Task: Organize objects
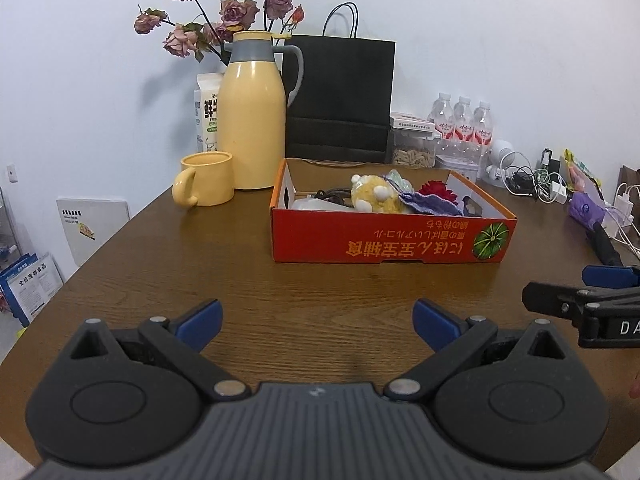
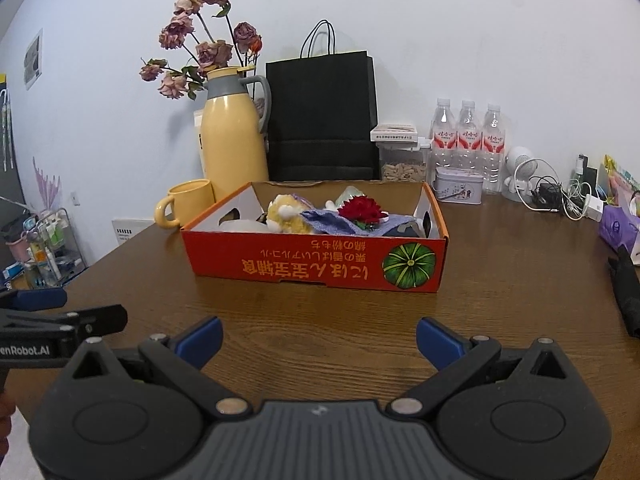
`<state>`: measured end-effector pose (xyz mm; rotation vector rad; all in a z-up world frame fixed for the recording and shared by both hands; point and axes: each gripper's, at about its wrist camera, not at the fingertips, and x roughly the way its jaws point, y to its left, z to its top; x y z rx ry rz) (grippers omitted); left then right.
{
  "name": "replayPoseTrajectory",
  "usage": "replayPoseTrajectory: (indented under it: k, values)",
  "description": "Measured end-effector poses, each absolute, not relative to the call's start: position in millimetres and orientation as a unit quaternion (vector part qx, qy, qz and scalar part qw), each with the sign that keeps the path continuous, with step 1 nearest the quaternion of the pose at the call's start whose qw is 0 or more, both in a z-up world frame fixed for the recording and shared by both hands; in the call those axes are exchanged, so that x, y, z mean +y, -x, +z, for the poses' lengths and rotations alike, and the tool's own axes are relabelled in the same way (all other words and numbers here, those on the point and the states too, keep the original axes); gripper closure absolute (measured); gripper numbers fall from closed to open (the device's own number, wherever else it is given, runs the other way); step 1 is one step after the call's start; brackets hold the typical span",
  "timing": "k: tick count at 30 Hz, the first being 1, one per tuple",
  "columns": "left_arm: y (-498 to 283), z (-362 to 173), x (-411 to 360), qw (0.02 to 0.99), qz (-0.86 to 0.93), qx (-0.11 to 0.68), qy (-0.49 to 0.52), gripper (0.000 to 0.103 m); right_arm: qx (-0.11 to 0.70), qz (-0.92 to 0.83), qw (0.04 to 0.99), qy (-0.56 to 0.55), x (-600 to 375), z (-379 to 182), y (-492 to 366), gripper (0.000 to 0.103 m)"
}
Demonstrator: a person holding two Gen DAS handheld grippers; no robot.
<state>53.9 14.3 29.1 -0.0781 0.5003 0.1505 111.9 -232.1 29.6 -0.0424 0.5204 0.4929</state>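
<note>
An orange cardboard box [image 1: 392, 240] [image 2: 316, 268] sits on the brown wooden table [image 1: 280, 300] [image 2: 320, 312]. Inside lie a yellow plush toy [image 1: 376, 194] [image 2: 286, 212], a purple cloth [image 1: 428, 202] [image 2: 340, 222], a red flower [image 1: 438, 190] [image 2: 362, 208] and a dark cable [image 1: 332, 194]. My left gripper [image 1: 318, 322] is open and empty, hovering over the table in front of the box. My right gripper [image 2: 319, 340] is open and empty too, to the right of the left one. Each shows at the edge of the other's view.
Behind the box stand a yellow thermos [image 1: 254, 120] [image 2: 232, 132], a yellow mug [image 1: 206, 180] [image 2: 186, 202], dried roses [image 1: 224, 12], a black paper bag [image 1: 340, 100] [image 2: 322, 116], water bottles [image 1: 464, 120] [image 2: 468, 136] and a tin [image 2: 458, 190]. Cables and chargers [image 1: 536, 184] [image 2: 560, 196] lie at right.
</note>
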Motion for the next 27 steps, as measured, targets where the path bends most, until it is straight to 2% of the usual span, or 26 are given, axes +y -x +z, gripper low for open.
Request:
replayPoseTrajectory:
  k: [27]
  values:
    - [-55.5, 29.6, 13.0, 0.965, 0.074, 0.248, 0.039, 0.0, 0.255, 0.237, 0.937, 0.02, -232.6, 29.8, -112.9, 0.0]
